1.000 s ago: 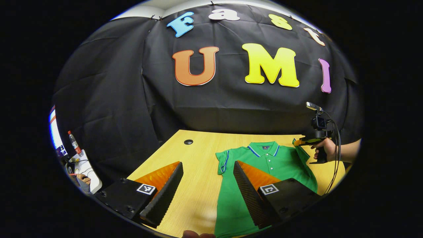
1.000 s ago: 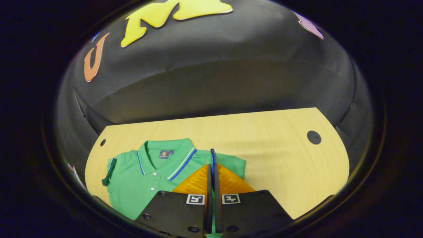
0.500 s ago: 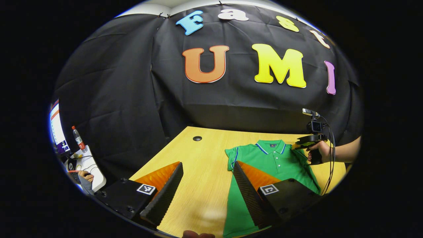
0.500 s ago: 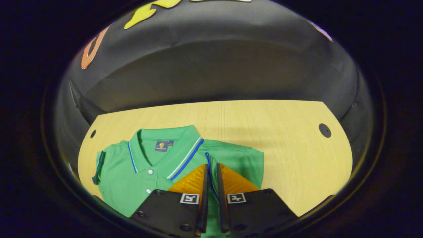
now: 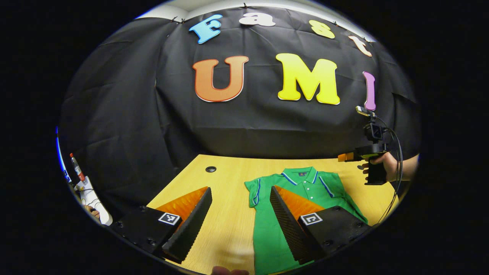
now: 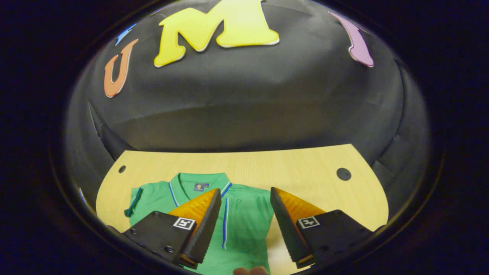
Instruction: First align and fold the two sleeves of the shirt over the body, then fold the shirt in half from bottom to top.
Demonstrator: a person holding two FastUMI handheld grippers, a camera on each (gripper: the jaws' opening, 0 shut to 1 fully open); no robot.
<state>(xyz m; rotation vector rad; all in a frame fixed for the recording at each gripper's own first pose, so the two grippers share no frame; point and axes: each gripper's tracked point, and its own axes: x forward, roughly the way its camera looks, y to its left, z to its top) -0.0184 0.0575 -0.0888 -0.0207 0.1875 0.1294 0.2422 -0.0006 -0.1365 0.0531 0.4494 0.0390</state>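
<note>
- Shirt [image 5: 301,194]: green polo, lying flat on the counter [image 5: 229,183], collar toward the booth wall. In the left gripper view its body runs under and past your left gripper's right-hand jaw; in the right gripper view [image 6: 237,217] it lies between and beneath your right gripper's jaws.
- Sleeves: in the right gripper view, the sleeve [image 6: 244,214] on the right-jaw side is folded over the body, its blue trim running down between the jaws; the other sleeve [image 6: 133,200] lies beyond the left-hand jaw, its edge turned in.
- Left gripper [image 5: 238,193]: your jaws stand wide apart, holding nothing, above bare counter just beside the shirt's edge.
- Right gripper [image 6: 244,194]: your jaws stand apart, nothing between them, above the shirt. The left gripper view shows it [image 5: 357,156] from outside, held by a hand [image 5: 382,166], raised clear of the counter beyond the shirt's far shoulder, a cable trailing down.
- Left gripper view alone: a side table [image 5: 89,194] with a bottle [image 5: 76,172], well off past the left-hand jaw.
- Right gripper view alone: the counter's full far edge [image 6: 237,152], with a round hole [image 6: 343,174] beyond the right-hand jaw and a smaller hole [image 6: 122,169] beyond the left.
- Open room: bare counter past your right-hand jaw and ahead of the collar in the right gripper view; bare counter between your left gripper's jaws.
</note>
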